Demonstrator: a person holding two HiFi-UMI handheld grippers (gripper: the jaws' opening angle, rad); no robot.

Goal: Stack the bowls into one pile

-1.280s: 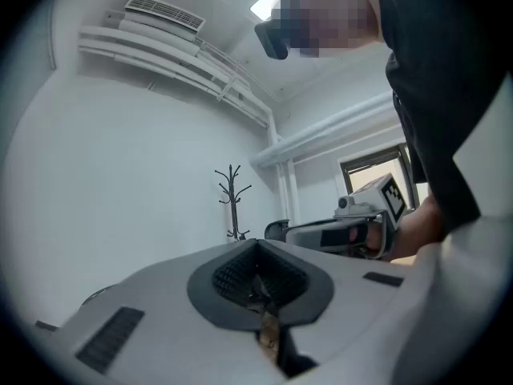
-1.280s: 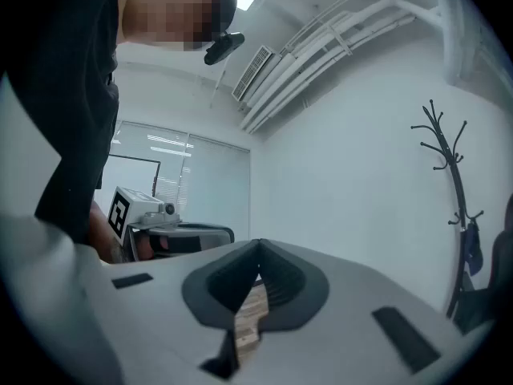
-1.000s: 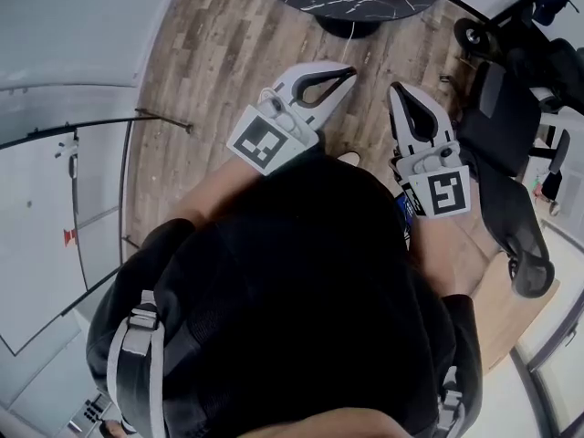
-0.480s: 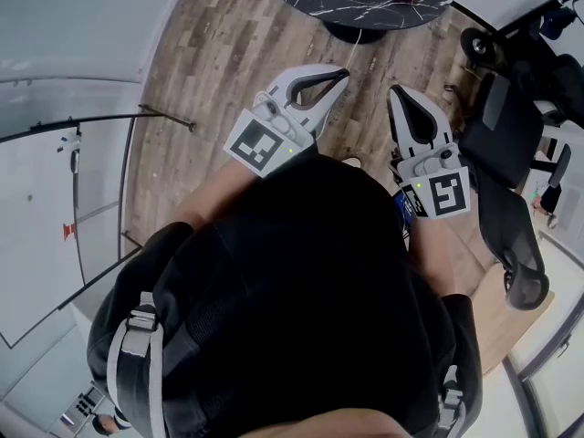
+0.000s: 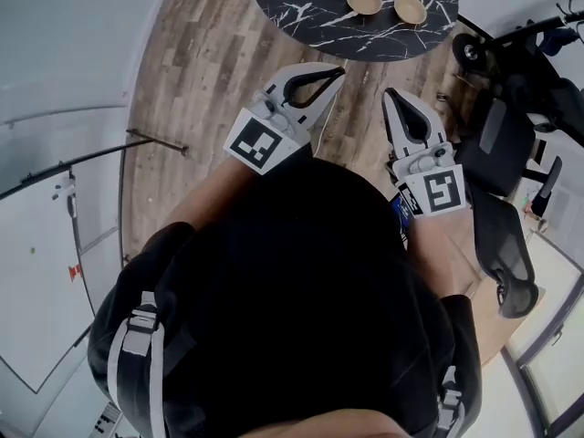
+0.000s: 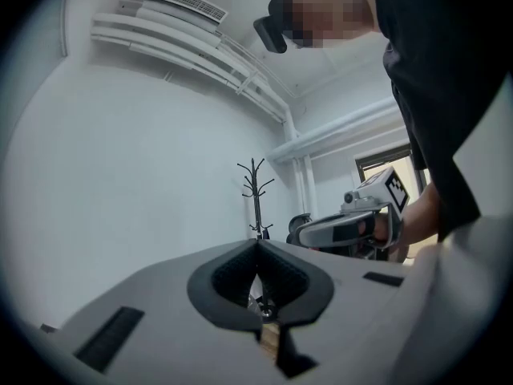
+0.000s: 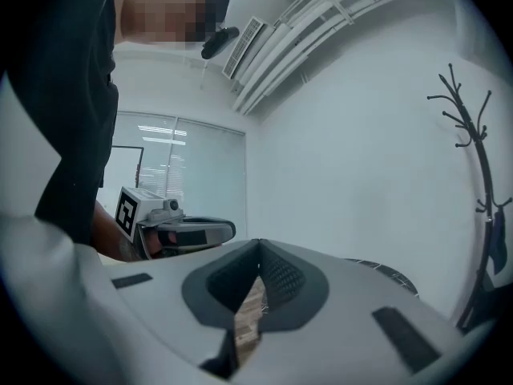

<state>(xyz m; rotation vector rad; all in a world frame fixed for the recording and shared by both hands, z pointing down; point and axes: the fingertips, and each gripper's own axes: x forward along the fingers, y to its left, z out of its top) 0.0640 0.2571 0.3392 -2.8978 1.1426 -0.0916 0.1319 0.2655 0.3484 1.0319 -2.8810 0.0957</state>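
Showing in the head view: three small tan bowls [image 5: 364, 0], round and shallow, sit apart in a row on a black, white-veined round bench [image 5: 292, 7], well ahead of both grippers. Left gripper view: the left gripper [image 5: 336, 71] is pressed together, empty. Right gripper view: the right gripper [image 5: 390, 96] is likewise closed on nothing.

Head view: steeply down from above the person onto left tool [image 5: 338, 71], right tool [image 5: 387, 95] and far desk [image 5: 292, 12]. Tool views: near-level along own jaws, each sighting the other tool.
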